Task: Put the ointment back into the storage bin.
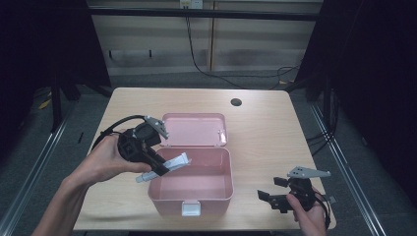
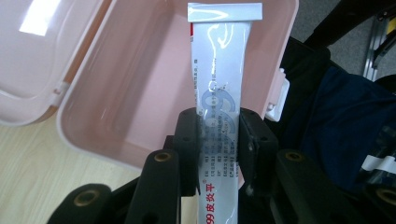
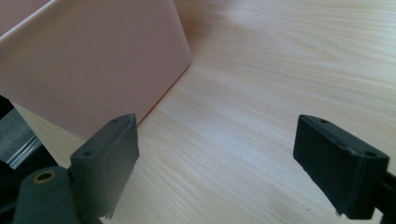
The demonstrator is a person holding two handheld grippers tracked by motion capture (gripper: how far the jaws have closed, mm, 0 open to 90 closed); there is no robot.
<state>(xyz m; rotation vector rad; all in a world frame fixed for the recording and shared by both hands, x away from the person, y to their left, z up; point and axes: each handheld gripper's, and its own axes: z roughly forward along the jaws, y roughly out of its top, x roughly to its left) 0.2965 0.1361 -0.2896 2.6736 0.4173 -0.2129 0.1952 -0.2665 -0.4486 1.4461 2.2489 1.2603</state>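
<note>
We note the ointment tube [image 2: 219, 88] pinched between the jaws of the left gripper [image 1: 160, 168], its crimped end out over the left rim of the open pink box [image 1: 169, 199]. Lid [image 1: 194, 130] lies back towards the tabletop's far edge. Tube not yet lowered or released inside. Right gripper [image 1: 272, 195] sits near the front right corner, jaws spread, holding nothing.

white-and-silver soft ointment tube [image 2: 219, 88] with blue and red print | clamped mid-body between the jaws of the left gripper [image 2: 218, 149], off the tabletop | flat crimped end forward over the open pink plastic box [image 1: 194, 194], lid [image 1: 194, 129] folded back toward the far edge | box near the front edge, centre
</note>
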